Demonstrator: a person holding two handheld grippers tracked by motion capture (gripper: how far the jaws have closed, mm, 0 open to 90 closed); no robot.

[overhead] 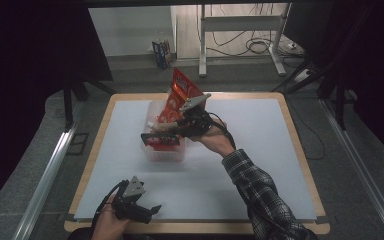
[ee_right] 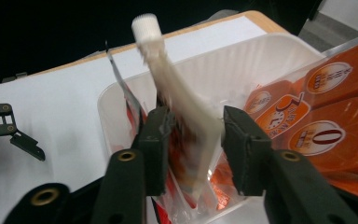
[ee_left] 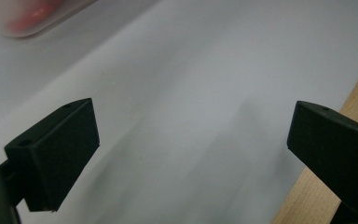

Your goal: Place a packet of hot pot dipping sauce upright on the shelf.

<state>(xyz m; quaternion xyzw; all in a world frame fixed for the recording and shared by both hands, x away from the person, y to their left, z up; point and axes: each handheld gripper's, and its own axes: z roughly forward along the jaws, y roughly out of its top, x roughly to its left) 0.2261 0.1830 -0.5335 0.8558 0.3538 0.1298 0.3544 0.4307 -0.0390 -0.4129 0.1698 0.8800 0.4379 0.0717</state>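
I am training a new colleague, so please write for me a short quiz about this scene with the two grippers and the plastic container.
1. True or false: the left gripper has its jaws open with nothing between them.
2. What is between the jaws of the right gripper?
3. Where is the orange snack bag?
A. Flat on the bare table
B. Standing in the clear container
C. In the left gripper

Key
1. True. Between its jaws only the white mat can be seen.
2. A white pouch with a screw cap, above the container.
3. B
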